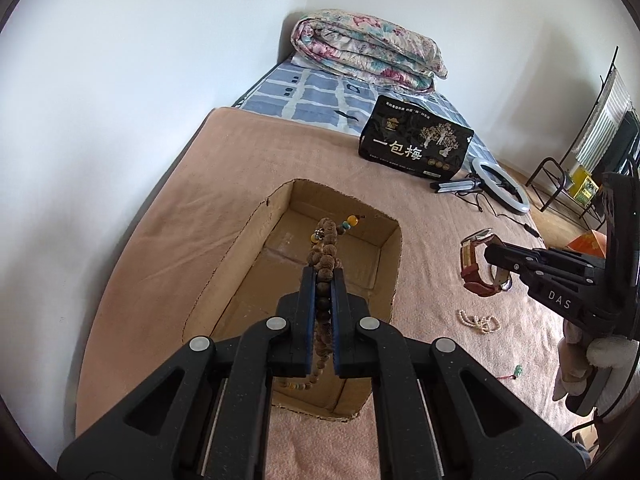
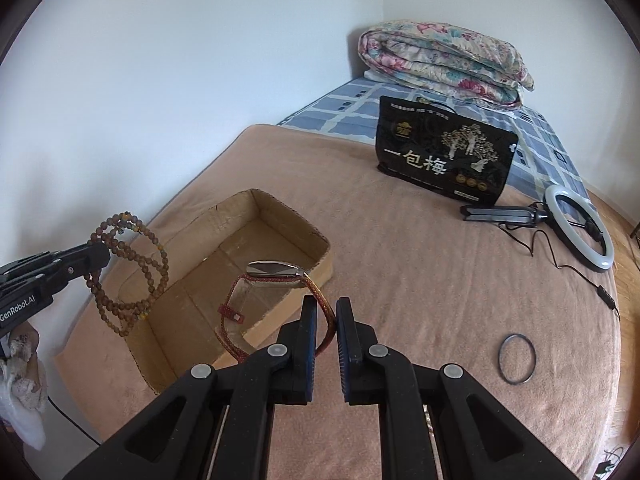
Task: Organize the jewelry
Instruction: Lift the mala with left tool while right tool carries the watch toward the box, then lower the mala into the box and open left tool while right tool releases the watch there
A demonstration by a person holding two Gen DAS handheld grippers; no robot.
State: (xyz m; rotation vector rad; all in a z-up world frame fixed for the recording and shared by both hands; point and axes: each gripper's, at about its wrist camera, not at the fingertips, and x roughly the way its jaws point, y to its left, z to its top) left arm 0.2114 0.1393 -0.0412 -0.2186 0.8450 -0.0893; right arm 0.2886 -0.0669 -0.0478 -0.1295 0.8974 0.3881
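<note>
On a bed covered with a pinkish-brown blanket, an open cardboard box sits near the wall side. The left gripper hovers over the box with its fingers clamped on a long strand of brown wooden prayer beads; in the right wrist view the strand hangs in loops from the fingertips, above the box's near left corner. The right gripper has its fingers closed on the woven red strap of a wristwatch, whose case lies sideways above the box's near right wall, the buckle end dangling toward the interior. A small pearl bracelet lies on the blanket to the right of the box, below the watch in the left wrist view, and a little green charm on a red cord lies nearer the camera. A thin dark ring-shaped bangle rests flat on the blanket to the right of the right gripper. Farther back stand a black printed bag, a white ring light with its tripod and cable, and a folded floral quilt.
</note>
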